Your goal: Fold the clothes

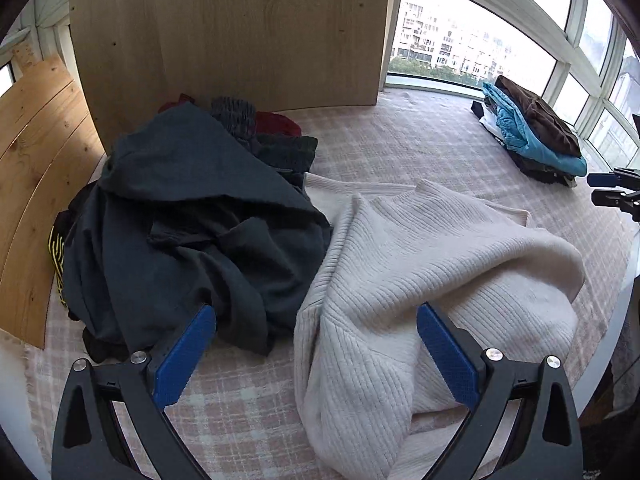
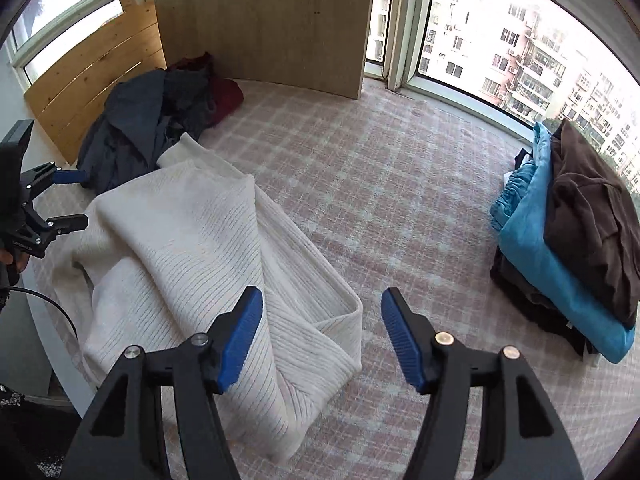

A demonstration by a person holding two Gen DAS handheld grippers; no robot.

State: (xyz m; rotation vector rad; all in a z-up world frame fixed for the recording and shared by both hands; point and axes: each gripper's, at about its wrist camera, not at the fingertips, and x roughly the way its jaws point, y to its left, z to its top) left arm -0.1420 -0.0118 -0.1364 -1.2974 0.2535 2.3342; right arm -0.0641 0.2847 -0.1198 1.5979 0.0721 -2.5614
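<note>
**Two grippers spread above a cream sweater**

Two sets of blue-padded fingers, both parted wide, nothing between the pads of either. Landmark: the cream ribbed sweater (image 1: 420, 264), lying rumpled and partly doubled over on the pink-and-white checked cover (image 2: 392, 184).

Left gripper (image 1: 316, 350): hangs over the sweater's near edge. Its right finger sits in front of the knit, its left finger (image 1: 186, 354) in front of the bare cover just left of the sweater. No cloth gripped.

Right gripper (image 2: 322, 338): fingers apart, above the sweater's folded corner. Left finger (image 2: 240, 340) is in front of the knit, right finger over bare cover. Nothing held.

Dark heap of unfolded clothes (image 1: 192, 232): touching the sweater's left side, slate-grey garment on top, something red (image 1: 278, 124) behind it. Light wooden panel (image 1: 248, 28) stands upright behind the heap.

Folded stack (image 2: 568, 240): well apart from the sweater, to its right, by the window (image 2: 520, 40); brown piece on top, bright blue under it, darker layers below.
</note>
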